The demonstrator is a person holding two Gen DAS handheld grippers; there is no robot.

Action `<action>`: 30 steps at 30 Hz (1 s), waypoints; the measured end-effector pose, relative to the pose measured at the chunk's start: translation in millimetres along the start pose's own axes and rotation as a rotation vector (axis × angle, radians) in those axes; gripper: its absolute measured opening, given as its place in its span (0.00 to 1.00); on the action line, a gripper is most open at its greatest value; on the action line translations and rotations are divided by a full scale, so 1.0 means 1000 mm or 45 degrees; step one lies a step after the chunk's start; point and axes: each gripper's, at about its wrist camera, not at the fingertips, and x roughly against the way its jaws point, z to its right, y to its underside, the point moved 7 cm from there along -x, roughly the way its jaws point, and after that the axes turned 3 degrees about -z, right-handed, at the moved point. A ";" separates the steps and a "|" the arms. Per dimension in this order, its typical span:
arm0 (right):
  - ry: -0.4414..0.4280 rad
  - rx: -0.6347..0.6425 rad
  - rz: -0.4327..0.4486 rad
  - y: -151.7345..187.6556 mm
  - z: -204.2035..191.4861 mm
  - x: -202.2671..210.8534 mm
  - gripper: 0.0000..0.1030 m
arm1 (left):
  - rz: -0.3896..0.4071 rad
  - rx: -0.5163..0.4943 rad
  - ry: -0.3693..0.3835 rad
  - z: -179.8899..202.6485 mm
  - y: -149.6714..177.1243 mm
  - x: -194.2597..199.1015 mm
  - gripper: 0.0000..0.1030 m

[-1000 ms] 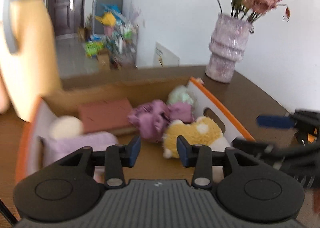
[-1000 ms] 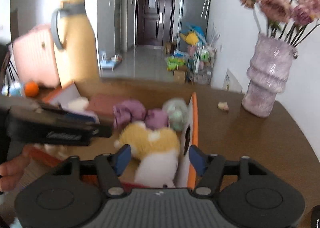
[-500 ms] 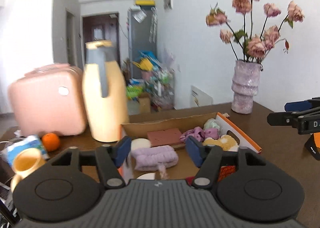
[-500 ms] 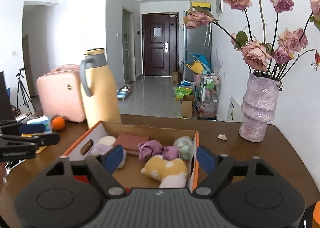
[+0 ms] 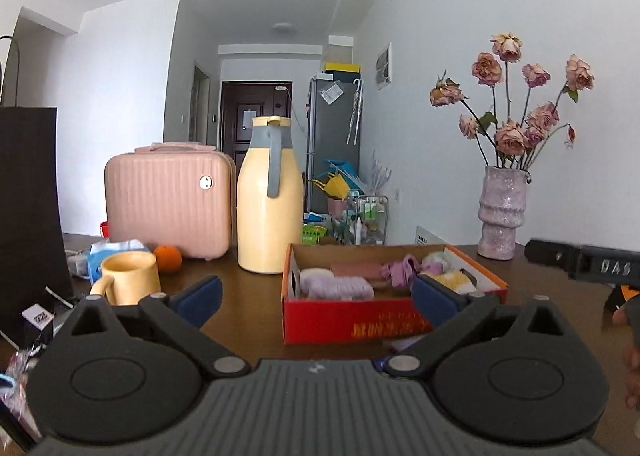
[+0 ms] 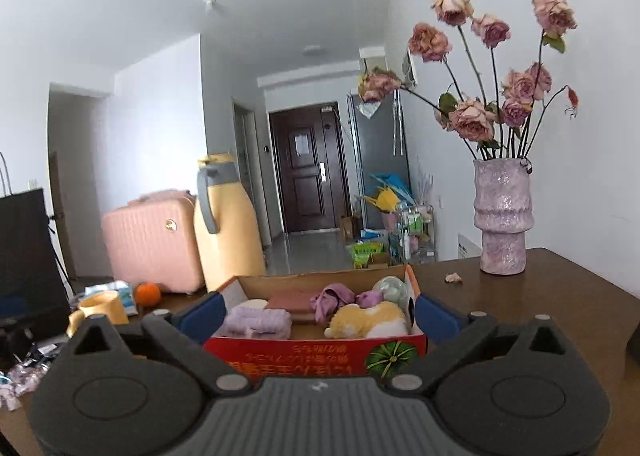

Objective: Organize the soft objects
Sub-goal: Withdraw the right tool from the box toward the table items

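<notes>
With both tongs, left (image 5: 316, 296) and right (image 6: 316, 310), opening and empty near the red box (image 6: 316, 356) on the bench (image 6: 520, 320), a careless reach could, seemingly, topple the plush toy (image 6: 368, 320) piled against its right wall.

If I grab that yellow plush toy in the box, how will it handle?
The yellow plush toy looks stuffed and fuzzy, so it will probably squash under the fingers and feel light. It lies slumped against the box wall, so it likely flops rather than rolls. Its fuzzy surface should resist slipping.
</notes>
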 end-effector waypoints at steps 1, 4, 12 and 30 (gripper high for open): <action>0.002 -0.006 0.012 0.002 -0.002 0.007 0.99 | -0.002 0.003 0.002 -0.002 0.004 0.004 1.00; 0.005 0.002 0.040 0.008 -0.010 0.030 0.99 | 0.006 0.012 -0.013 -0.005 0.014 0.019 1.00; 0.036 0.091 0.057 0.036 -0.027 0.094 0.99 | -0.001 0.047 -0.043 -0.015 0.044 0.067 1.00; -0.008 0.173 -0.049 0.113 -0.050 0.184 1.00 | -0.091 0.021 0.057 0.001 0.101 0.141 1.00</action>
